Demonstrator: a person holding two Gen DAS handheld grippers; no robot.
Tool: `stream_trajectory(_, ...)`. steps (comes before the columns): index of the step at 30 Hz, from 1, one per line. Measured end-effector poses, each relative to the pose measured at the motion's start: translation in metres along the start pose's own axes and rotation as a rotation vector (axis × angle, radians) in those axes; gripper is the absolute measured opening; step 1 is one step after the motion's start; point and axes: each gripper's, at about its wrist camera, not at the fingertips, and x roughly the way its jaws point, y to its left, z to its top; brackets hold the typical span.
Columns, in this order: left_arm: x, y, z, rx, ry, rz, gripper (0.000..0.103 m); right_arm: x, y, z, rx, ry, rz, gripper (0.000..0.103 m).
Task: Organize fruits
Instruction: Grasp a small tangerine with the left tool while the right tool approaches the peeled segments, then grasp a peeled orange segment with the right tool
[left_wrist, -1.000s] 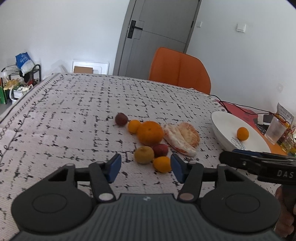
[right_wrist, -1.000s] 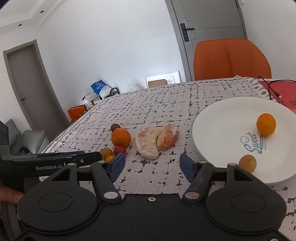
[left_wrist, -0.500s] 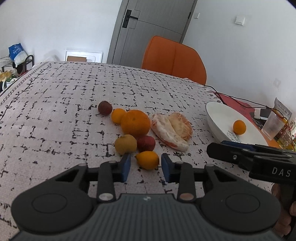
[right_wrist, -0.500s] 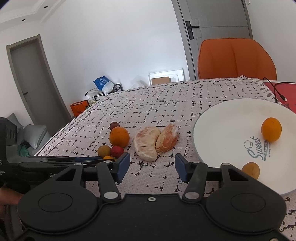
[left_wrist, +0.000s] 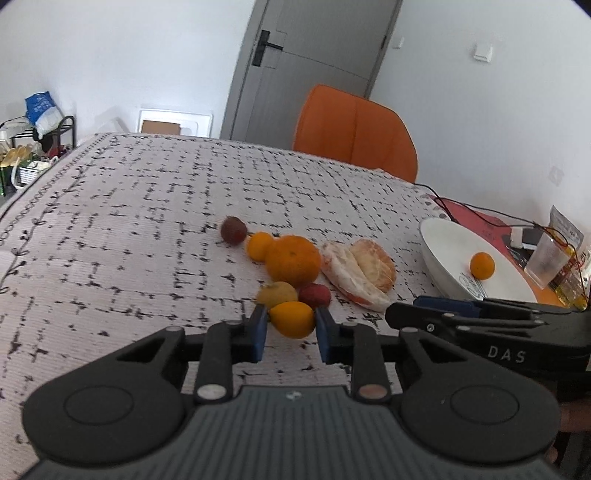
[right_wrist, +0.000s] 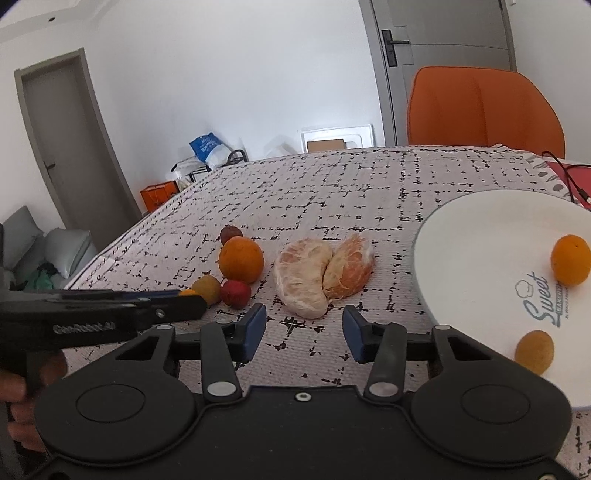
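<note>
My left gripper (left_wrist: 290, 326) is shut on a small orange kumquat (left_wrist: 291, 318) at the near edge of the fruit pile. Behind it lie a yellowish fruit (left_wrist: 277, 293), a red fruit (left_wrist: 314, 294), a big orange (left_wrist: 293, 258), a small orange (left_wrist: 259, 246), a dark plum (left_wrist: 233, 229) and peeled citrus halves (left_wrist: 358, 271). The white plate (right_wrist: 476, 258) on the right holds an orange (right_wrist: 570, 260) and a small yellow-brown fruit (right_wrist: 534, 351). My right gripper (right_wrist: 302, 332) is open and empty, just short of the peeled citrus (right_wrist: 321, 273).
The table carries a white cloth with black marks (left_wrist: 129, 206). An orange chair (left_wrist: 354, 133) stands at the far side. A plastic cup (left_wrist: 546, 260), cables and small items sit on a red mat beyond the plate. The left gripper's body (right_wrist: 96, 314) reaches across the right wrist view.
My left gripper moved forward to the pile and closed its jaws on the kumquat. My right gripper narrowed a little and stays open, drifting slightly toward the peeled citrus.
</note>
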Motion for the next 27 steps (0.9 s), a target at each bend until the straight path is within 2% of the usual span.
stream_trajectory(8, -0.008, 0.022, 0.001, -0.031, -0.014, 0.037, 0.026, 0.011, 0.007, 0.006, -0.014, 0.009, -0.011, 0.042)
stream_trajectory(17, -0.014, 0.04, 0.002, -0.063, -0.026, 0.049, 0.026, 0.025, 0.012, 0.008, -0.038, 0.022, -0.05, 0.042)
stream_trajectory(27, -0.018, 0.051, 0.001, -0.083, -0.03, 0.06, 0.026, 0.032, 0.019, 0.011, -0.048, 0.024, -0.047, 0.038)
